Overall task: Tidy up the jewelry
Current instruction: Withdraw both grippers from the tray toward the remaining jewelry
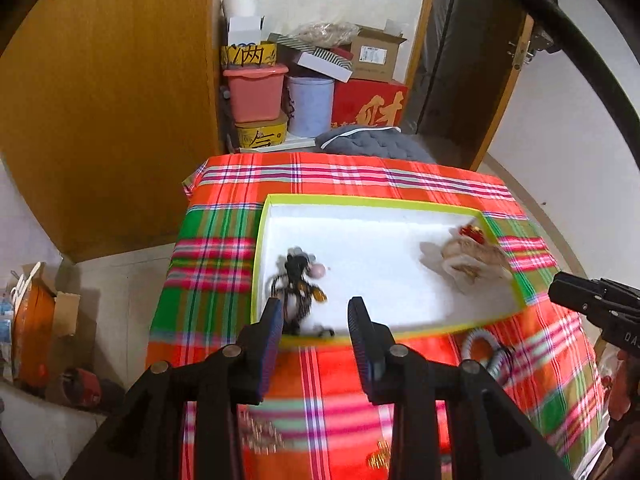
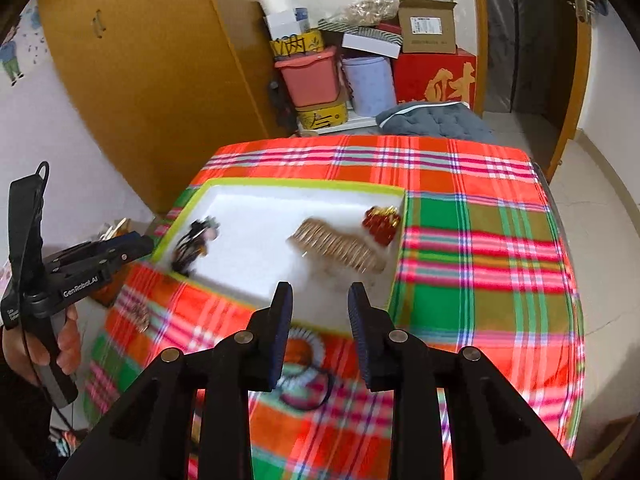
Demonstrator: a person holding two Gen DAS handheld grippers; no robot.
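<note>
A white tray with a yellow-green rim [image 1: 262, 240] [image 2: 394, 272] lies on the plaid tablecloth. In it are a black beaded jewelry bunch [image 1: 298, 280] [image 2: 194, 242] at the left, a gold comb-like piece [image 1: 468, 260] [image 2: 340, 246] and a red ornament [image 1: 472, 232] [image 2: 382, 218] at the right. A white beaded bracelet [image 1: 482, 350] [image 2: 308, 344] lies on the cloth in front of the tray. A blurred gold piece [image 1: 260, 428] [image 2: 138, 316] lies on the cloth near the left. My left gripper [image 1: 314, 320] is open and empty above the tray's near left rim. My right gripper [image 2: 320, 304] is open and empty above the near rim.
The table [image 1: 360, 176] has edges close on the left and right. Behind it stand stacked boxes and tubs [image 1: 304, 80], a grey cushion [image 1: 372, 142], a wooden wardrobe [image 1: 112, 100] and an open door [image 1: 460, 60]. Floor clutter [image 1: 36, 320] sits at the left.
</note>
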